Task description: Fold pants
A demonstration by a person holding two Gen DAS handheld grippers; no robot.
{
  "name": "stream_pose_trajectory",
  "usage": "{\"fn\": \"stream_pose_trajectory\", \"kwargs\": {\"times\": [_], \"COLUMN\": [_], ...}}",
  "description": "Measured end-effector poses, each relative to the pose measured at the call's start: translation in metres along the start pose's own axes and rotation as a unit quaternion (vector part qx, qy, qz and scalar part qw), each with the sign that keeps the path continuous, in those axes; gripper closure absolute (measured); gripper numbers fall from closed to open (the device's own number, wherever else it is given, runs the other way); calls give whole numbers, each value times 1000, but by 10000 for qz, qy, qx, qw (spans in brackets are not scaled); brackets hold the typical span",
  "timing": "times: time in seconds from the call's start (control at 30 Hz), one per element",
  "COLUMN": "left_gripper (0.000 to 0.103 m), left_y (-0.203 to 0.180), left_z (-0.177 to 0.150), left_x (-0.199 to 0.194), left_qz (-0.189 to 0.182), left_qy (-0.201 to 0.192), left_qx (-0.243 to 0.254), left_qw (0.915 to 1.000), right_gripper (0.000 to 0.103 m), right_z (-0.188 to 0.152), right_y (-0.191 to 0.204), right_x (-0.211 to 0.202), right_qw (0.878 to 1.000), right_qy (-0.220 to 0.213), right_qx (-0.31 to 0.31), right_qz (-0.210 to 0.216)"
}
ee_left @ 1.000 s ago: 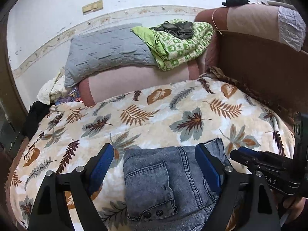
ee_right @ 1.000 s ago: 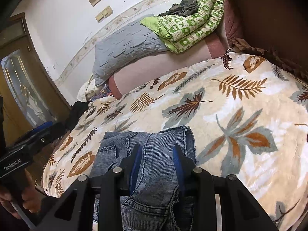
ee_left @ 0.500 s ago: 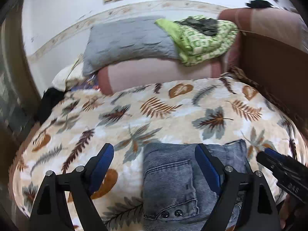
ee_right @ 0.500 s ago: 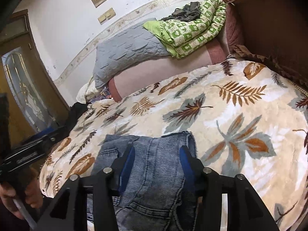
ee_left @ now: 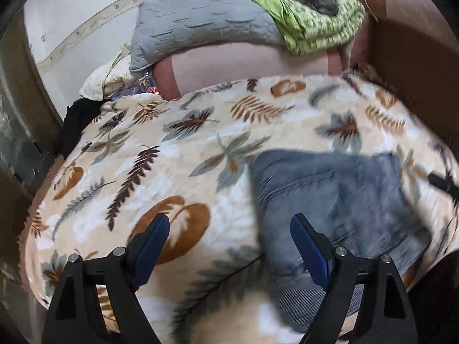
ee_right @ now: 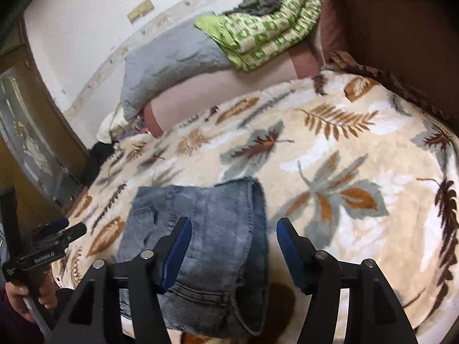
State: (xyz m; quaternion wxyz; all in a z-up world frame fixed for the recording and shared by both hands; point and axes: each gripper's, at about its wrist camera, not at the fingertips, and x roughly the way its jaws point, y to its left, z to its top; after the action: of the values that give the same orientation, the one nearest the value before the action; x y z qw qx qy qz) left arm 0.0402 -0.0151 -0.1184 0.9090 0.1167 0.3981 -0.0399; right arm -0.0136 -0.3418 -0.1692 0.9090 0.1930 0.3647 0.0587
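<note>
Folded blue jeans lie on a bed spread with a cream blanket printed in brown and grey leaves, close to the bed's near edge. We see our right gripper poised over them, its blue-padded jaws opening; the right-hand side of the folded denim sits between the pads, which do not press on it. The folded edge of the jeans faces the far side of the bed, and a waistband seam shows at the near edge beneath the jaws.

Our left gripper hangs over the blanket just beside the jeans, jaws spread wide with nothing between them but the leaf print; its right pad stands over the denim's left edge. In the right wrist view that gripper appears at the bed's left edge, held by a hand at the handle.

Along the far edge of the bed rests a long pink bolster, with a grey quilted pillow on top and a folded green-and-white patterned blanket carrying a dark garment. A brown headboard runs down the right side. The left wrist view is blurred.
</note>
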Motion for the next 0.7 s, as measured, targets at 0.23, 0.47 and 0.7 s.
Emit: {"fn": "stream_pose_trajectory", "kwargs": {"times": [0.23, 0.47, 0.7], "left_gripper": [17, 17, 17], "left_y": [12, 19, 23], "left_z": [0, 3, 3], "left_x": [-7, -20, -23], "left_qz": [406, 209, 111], "left_qy": [-170, -397, -480], "left_qx": [111, -127, -209], "left_qw": [9990, 9989, 9986], "right_gripper": [37, 37, 37], "right_z": [9, 8, 6], "right_y": [9, 45, 58], "right_x": [-11, -14, -14], "right_qw": [9993, 9974, 9968], "right_qy": [22, 1, 17], "right_qx": [-218, -632, -721], "right_qz": [-317, -337, -340]}}
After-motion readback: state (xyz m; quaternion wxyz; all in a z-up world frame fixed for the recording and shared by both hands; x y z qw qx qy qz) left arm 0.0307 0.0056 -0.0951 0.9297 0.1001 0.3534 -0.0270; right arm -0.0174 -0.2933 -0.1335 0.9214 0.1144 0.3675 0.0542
